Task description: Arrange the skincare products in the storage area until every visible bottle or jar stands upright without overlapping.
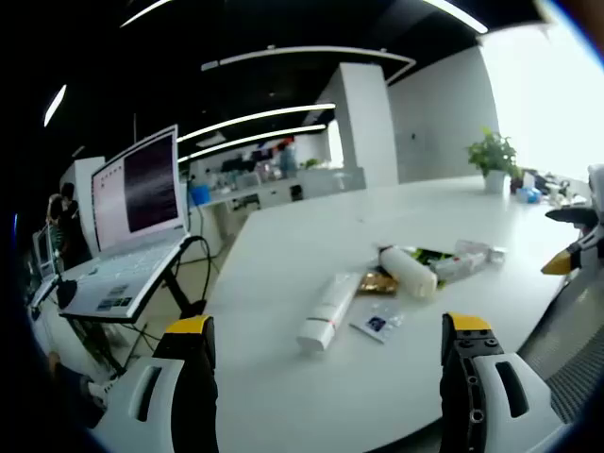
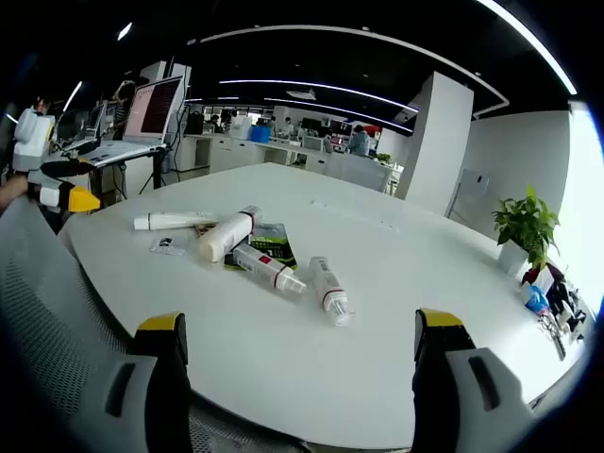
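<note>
Skincare products lie flat in a loose cluster on the white table point(image 2: 396, 311). A white tube point(image 1: 328, 311) point(image 2: 175, 221) lies at one end, with a cream bottle point(image 1: 408, 272) point(image 2: 226, 234) on its side beside it. Two small red-banded bottles point(image 2: 269, 268) point(image 2: 328, 288) also lie flat, seen as a pair point(image 1: 469, 260) in the left gripper view. A green packet point(image 2: 272, 241), a golden packet point(image 1: 377, 283) and a small sachet point(image 1: 377, 324) point(image 2: 170, 245) lie among them. My left gripper point(image 1: 330, 373) and right gripper point(image 2: 302, 363) are open and empty, short of the cluster.
A laptop point(image 1: 132, 226) point(image 2: 151, 109) stands on a stand off the table's end. A potted plant point(image 1: 493, 156) point(image 2: 527, 226) and small items sit at the far edge. A grey mesh chair point(image 2: 47, 302) is beside the table.
</note>
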The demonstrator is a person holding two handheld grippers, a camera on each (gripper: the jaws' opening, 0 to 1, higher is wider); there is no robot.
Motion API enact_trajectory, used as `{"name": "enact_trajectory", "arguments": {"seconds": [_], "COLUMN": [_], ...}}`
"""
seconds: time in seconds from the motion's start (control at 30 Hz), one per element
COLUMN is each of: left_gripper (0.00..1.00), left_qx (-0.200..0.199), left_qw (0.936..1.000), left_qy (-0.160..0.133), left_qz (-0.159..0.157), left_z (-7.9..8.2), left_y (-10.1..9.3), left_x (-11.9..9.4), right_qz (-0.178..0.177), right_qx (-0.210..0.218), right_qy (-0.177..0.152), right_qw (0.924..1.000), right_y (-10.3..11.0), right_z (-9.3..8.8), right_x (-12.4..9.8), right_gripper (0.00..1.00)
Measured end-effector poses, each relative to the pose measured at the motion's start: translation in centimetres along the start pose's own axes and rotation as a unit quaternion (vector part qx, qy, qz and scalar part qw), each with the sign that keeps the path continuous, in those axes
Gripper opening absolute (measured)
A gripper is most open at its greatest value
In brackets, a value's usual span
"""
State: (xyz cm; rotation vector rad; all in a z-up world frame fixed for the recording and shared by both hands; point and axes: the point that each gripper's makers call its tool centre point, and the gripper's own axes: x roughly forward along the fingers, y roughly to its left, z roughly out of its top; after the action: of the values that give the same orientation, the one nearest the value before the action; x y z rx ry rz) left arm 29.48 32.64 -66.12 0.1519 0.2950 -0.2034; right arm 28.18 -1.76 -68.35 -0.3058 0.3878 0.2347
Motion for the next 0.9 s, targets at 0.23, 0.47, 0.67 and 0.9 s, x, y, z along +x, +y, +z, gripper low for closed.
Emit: {"name": "enact_trajectory", "arguments": {"seconds": [0.23,0.47,0.67,0.9], "left_gripper": [0.97,0.97,0.97,0.97], "left_qx": [0.000,0.001,0.004,0.007], "left_qw": [1.0000,1.0000,1.0000,0.9999], "left_qy": [0.000,0.002,0.006,0.015], "left_qz": [-0.001,0.000,0.003,0.001], "left_z": [-0.02,-0.07,-0.19,-0.48], "left_y": [-0.05,0.00,0.13,0.03], "left_x": [0.01,0.02,0.03,0.07], "right_qz": [0.003,0.009,0.008,0.010], "right_qx": [-0.001,-0.004,-0.003,-0.004], "right_qy": [0.002,0.004,0.003,0.005], "right_qw": [1.0000,0.9999,1.0000,0.9999], "right_y": [0.11,0.33,0.32,0.34], "right_z": [-0.04,-0.10,-0.06,-0.12], "right_x": [0.00,0.03,0.02,0.02], "right_gripper": [1.00,1.00,1.00,1.00]}}
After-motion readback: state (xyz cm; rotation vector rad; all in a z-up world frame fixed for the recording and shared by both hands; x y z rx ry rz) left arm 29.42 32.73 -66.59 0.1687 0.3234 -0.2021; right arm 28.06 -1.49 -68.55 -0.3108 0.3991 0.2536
